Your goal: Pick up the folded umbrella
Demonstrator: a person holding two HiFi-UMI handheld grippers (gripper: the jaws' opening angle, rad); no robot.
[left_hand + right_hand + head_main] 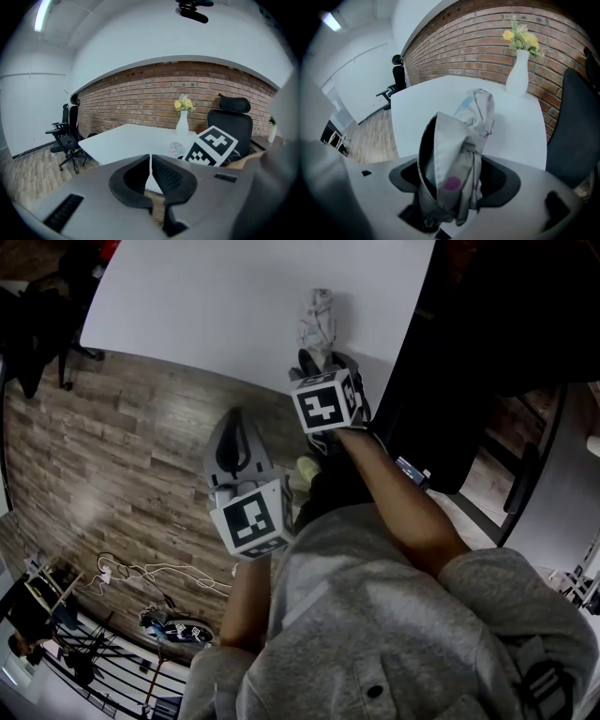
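Observation:
The folded umbrella point(461, 140), pale grey cloth with a pink dot, stands upright between my right gripper's point(452, 180) jaws, which are shut on it. In the head view its bunched end point(316, 317) sticks out over the white table point(225, 296) beyond the right gripper point(319, 360). My left gripper point(236, 420) hangs over the wood floor to the left of it, short of the table's edge. Its jaws meet with nothing between them point(150, 161). A bit of the umbrella point(177, 150) shows beside the right gripper's marker cube point(212, 144).
A white vase with yellow flowers point(518, 70) stands at the table's far side by the brick wall. A black office chair point(229, 119) sits to the right and more chairs point(65, 133) at the left. Cables and gear point(150, 615) lie on the floor.

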